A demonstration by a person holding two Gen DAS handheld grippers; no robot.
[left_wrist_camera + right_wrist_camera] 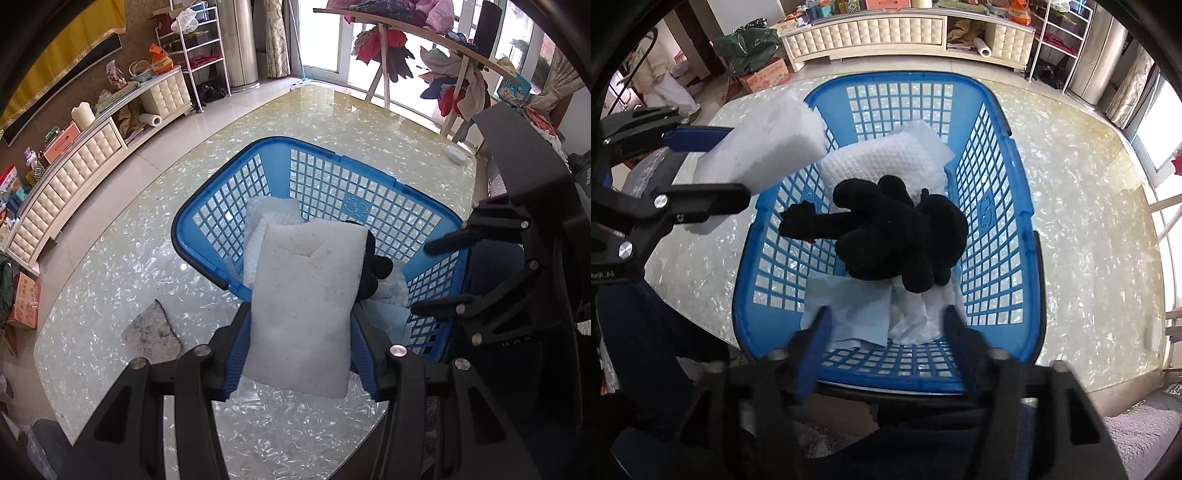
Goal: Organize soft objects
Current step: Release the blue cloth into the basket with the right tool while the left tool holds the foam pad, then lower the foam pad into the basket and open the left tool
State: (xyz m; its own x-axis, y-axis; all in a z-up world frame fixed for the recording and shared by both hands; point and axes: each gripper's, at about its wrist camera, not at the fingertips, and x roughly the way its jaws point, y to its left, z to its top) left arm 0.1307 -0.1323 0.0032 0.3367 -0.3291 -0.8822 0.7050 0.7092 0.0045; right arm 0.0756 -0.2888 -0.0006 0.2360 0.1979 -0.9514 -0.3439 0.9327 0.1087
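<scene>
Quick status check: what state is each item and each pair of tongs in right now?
Left tongs: shut on white sponge, held above basket rim.
Right tongs: open, empty, over basket.
Black plush toy: lying in basket, free.
White knit cloth: in basket.
Blue basket: upright on table.

We see a bright room lit by daylight from the windows (pixel 325 40), which are washed out to white. The glossy table top (pixel 122 240) carries pale glare. Both views bend strongly toward dark round corners. In the right wrist view the near gripper fingers (pixel 812 354) look smeared with blur.
</scene>
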